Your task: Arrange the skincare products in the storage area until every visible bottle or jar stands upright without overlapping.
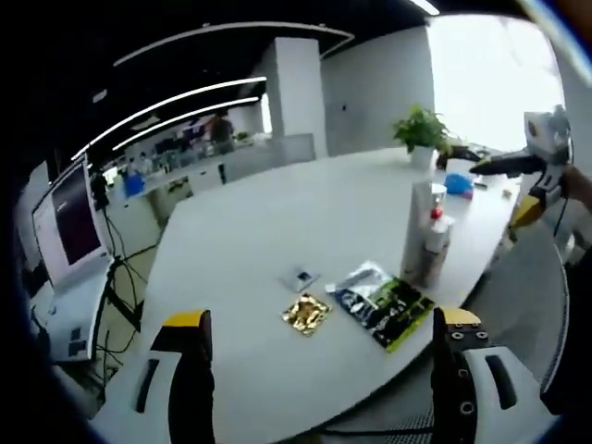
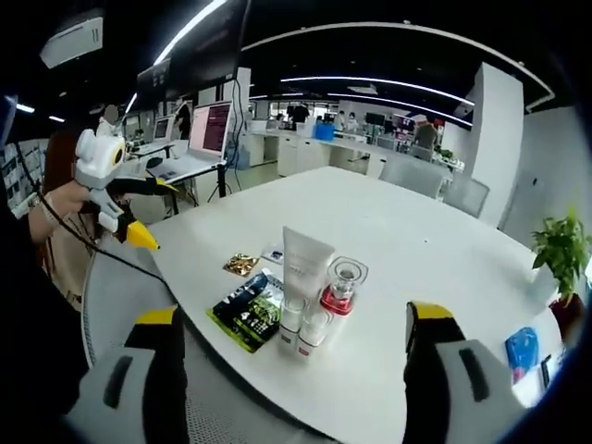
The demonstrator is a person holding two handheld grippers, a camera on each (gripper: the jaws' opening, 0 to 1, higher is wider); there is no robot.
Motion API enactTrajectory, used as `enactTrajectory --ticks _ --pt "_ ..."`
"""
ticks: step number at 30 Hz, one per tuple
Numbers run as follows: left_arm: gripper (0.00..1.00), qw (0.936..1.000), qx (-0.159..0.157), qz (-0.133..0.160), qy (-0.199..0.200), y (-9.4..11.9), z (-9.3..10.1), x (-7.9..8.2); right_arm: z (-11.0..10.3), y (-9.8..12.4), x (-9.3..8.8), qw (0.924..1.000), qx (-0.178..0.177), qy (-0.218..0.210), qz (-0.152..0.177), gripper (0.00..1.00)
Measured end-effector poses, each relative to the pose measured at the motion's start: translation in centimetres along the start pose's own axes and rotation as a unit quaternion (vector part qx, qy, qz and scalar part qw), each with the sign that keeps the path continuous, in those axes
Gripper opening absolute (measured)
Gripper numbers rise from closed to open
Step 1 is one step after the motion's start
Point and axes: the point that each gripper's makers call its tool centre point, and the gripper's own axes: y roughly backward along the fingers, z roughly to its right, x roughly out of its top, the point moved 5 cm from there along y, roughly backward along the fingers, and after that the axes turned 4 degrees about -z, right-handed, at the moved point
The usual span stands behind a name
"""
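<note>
Near the table's edge stand a tall white tube (image 2: 303, 273), a clear bottle with a red collar (image 2: 339, 294) and a small white bottle (image 2: 314, 328), upright and pressed close together. In the left gripper view, the tube (image 1: 417, 231) and the red-collared bottle (image 1: 436, 242) are to the right. A dark green sachet pack (image 2: 248, 310) lies flat beside them, with a gold sachet (image 2: 240, 264) and a small white sachet (image 2: 273, 252) further out. My right gripper (image 2: 301, 365) is open, just short of the bottles. My left gripper (image 1: 324, 370) is open above the sachets (image 1: 384, 301).
The round white table (image 2: 416, 250) carries a potted plant (image 1: 421, 134) and a blue item (image 1: 458, 182) at its far side. Monitors (image 1: 65, 222) on stands sit beyond the table. My left gripper (image 2: 159, 215) shows in a hand at the left; my right gripper (image 1: 499, 190) shows at the right.
</note>
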Motion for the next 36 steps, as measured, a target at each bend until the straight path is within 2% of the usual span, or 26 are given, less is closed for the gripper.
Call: enactTrajectory --ticks 5,8,9,12,16,18,19,22,23,24,25,32,36 --pt "0.96 0.9987 -0.050 0.004 -0.001 -2.7 -1.0 -0.5 0.4 -0.7 -0.8 0.9992 -0.020 -0.020 -0.027 1.00" --pt "0.86 0.9945 -0.099 -0.012 -0.030 -4.2 -0.8 -1.2 0.4 -0.6 -1.1 0.9985 -0.035 -0.023 -0.034 1.00" --pt "0.84 0.9936 -0.105 -0.021 -0.036 -4.7 -0.9 -1.4 0.3 -0.6 -1.1 0.9984 -0.037 -0.025 -0.035 1.00" --pt "0.85 0.9920 -0.114 -0.021 -0.050 -6.4 -1.0 -1.6 0.1 -0.5 -1.1 0.9979 -0.044 -0.031 -0.037 1.00" --pt "0.75 0.9906 -0.121 -0.022 -0.060 -8.7 -1.8 -2.0 -0.1 -0.4 -1.0 0.9974 -0.053 -0.028 -0.040 1.00" --pt "0.71 0.9862 -0.152 -0.031 -0.059 -10.0 -1.7 -2.4 -0.3 -0.4 -1.0 0.9971 -0.055 -0.031 -0.043 1.00" --pt "0.70 0.9852 -0.157 -0.033 -0.061 -10.2 -1.7 -2.5 -0.4 -0.3 -1.0 0.9970 -0.055 -0.033 -0.042 1.00" --pt "0.65 0.9811 -0.161 -0.034 -0.102 -11.6 -2.1 -2.8 -0.5 -0.3 -0.9 0.9967 -0.058 -0.037 -0.042 1.00" --pt "0.63 0.9804 -0.159 -0.044 -0.108 -12.2 -2.3 -3.0 -0.5 -0.4 -1.0 0.9966 -0.059 -0.038 -0.044 1.00" --pt "0.62 0.9789 -0.161 -0.060 -0.111 -12.5 -2.5 -3.3 -0.5 -0.4 -1.0 0.9965 -0.060 -0.038 -0.045 1.00" --pt "0.61 0.9771 -0.167 -0.064 -0.116 -12.8 -2.4 -3.4 -0.6 -0.4 -1.0 0.9964 -0.060 -0.037 -0.046 1.00" --pt "0.58 0.9696 -0.197 -0.081 -0.121 -15.5 -2.3 -3.7 -0.5 -0.1 -1.1 0.9960 -0.064 -0.038 -0.051 1.00" --pt "0.54 0.9681 -0.197 -0.083 -0.130 -16.2 -2.2 -3.8 -0.3 0.0 -1.0 0.9958 -0.063 -0.040 -0.052 1.00"
